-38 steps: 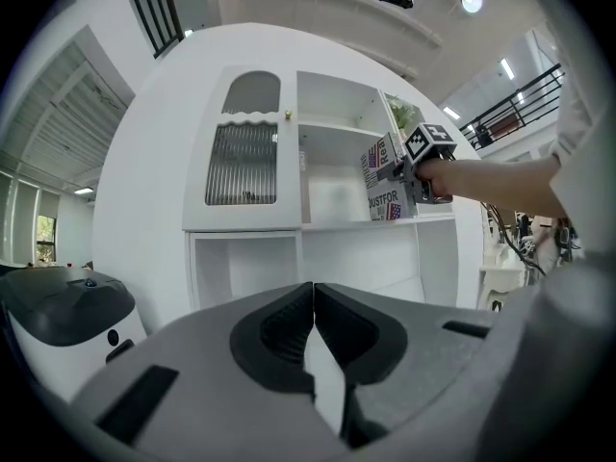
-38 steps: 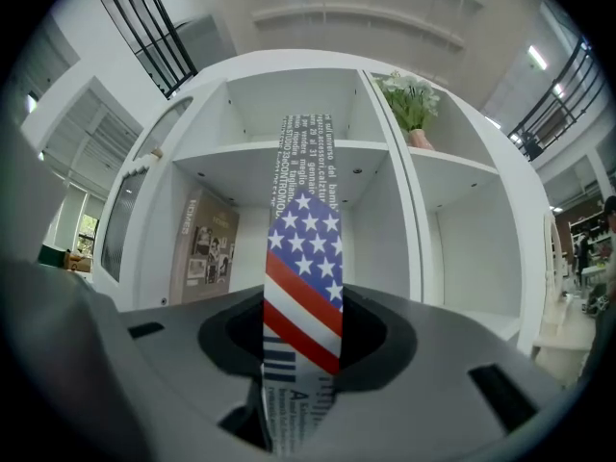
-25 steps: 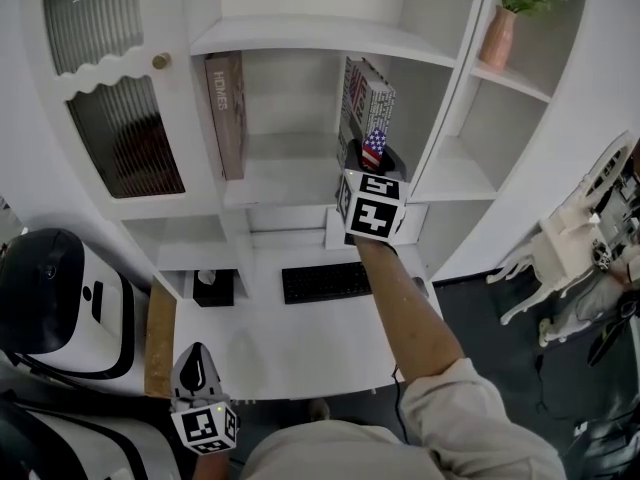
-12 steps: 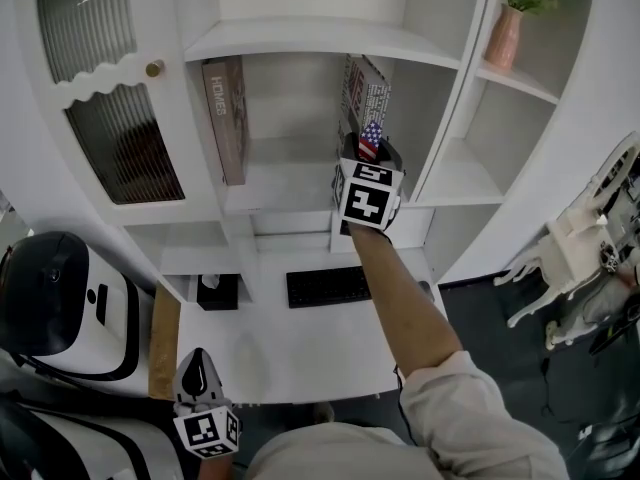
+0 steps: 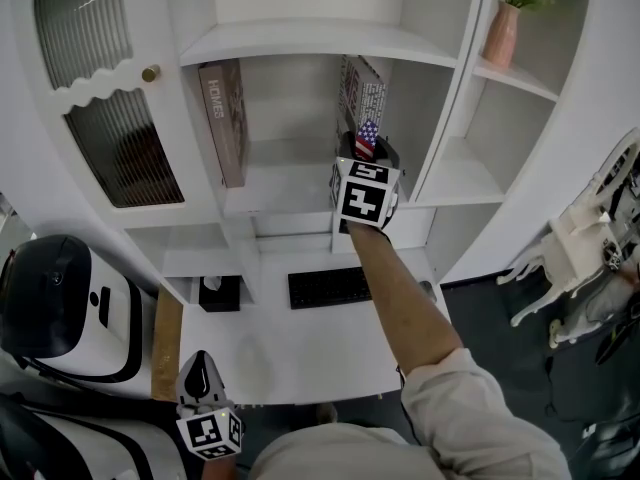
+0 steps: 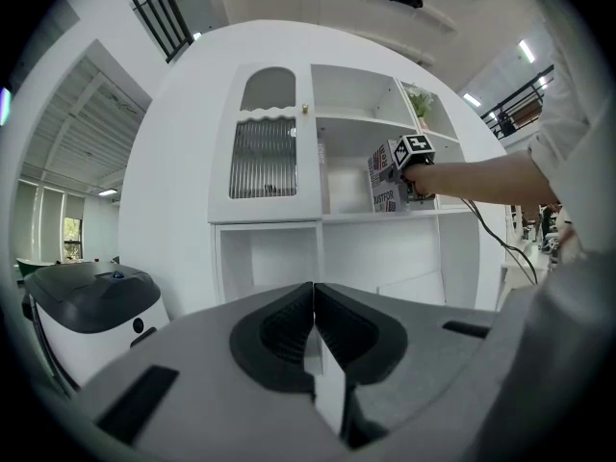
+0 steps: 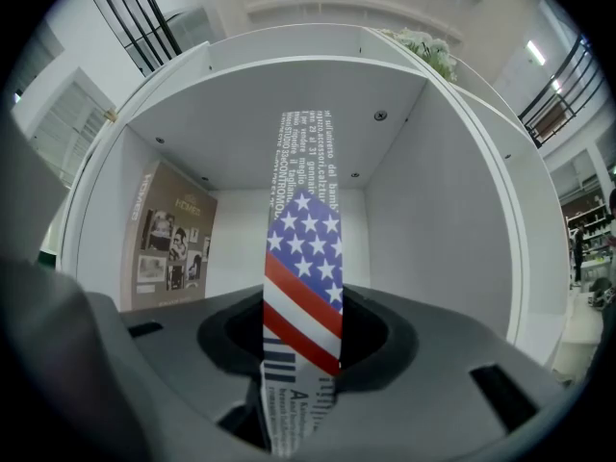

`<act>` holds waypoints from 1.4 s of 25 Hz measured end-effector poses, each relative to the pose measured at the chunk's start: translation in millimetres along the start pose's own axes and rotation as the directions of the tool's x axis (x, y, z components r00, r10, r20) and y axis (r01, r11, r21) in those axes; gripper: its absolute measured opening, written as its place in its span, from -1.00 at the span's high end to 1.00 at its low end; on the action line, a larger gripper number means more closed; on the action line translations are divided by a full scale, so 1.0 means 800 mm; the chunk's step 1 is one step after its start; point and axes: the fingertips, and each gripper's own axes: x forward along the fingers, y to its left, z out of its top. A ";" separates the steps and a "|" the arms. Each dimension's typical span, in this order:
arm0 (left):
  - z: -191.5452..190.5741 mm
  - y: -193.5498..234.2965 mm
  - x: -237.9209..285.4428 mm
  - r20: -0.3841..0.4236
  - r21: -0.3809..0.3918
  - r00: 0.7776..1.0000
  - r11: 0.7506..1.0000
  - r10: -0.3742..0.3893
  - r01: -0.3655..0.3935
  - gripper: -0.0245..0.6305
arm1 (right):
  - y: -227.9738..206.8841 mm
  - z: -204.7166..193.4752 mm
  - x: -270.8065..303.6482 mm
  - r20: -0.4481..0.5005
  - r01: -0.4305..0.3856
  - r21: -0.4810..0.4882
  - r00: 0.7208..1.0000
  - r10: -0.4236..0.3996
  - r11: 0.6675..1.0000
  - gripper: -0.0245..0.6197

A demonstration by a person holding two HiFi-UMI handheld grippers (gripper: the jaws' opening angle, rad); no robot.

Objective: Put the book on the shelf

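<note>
2 books: flag-spined book (image 7: pixel 301 258) between jaws of right gripper (image 7: pixel 306 327); brown book (image 5: pixel 222 118) to its left, same compartment.
2 grippers, counting left gripper (image 6: pixel 314 301).
1 keyboard (image 5: pixel 330 286) below right gripper.
1 vase with plant (image 5: pixel 505 13) up to its right.
1 ribbed-glass door (image 5: pixel 110 98) above left gripper.
1 white-and-black machine (image 5: pixel 60 308) beside left gripper.
1 white chair (image 5: pixel 585 258) right of both.

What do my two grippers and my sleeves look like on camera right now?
The left gripper and right gripper are grey with black, ribbed, teardrop-shaped jaw pads; each carries a white cube printed with black square markers. The right arm wears a light beige sleeve ending near the elbow, with a thin dark cable hanging beneath it.
</note>
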 end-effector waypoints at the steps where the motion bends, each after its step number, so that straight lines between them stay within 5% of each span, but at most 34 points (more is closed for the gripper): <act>1: 0.000 0.000 0.000 -0.001 0.001 1.000 1.000 -0.001 0.001 0.91 | 0.000 0.001 -0.001 0.004 -0.004 -0.003 1.000 0.004 1.000 0.41; 6: -0.002 -0.005 0.001 -0.003 0.001 1.000 1.000 -0.012 0.012 0.91 | 0.004 0.010 -0.004 0.019 -0.021 -0.024 1.000 0.022 0.999 0.19; 35: 0.011 -0.025 0.011 0.026 0.019 0.994 0.994 -0.108 0.107 0.91 | 0.002 0.014 -0.111 0.058 -0.067 -0.068 0.996 0.071 0.995 0.24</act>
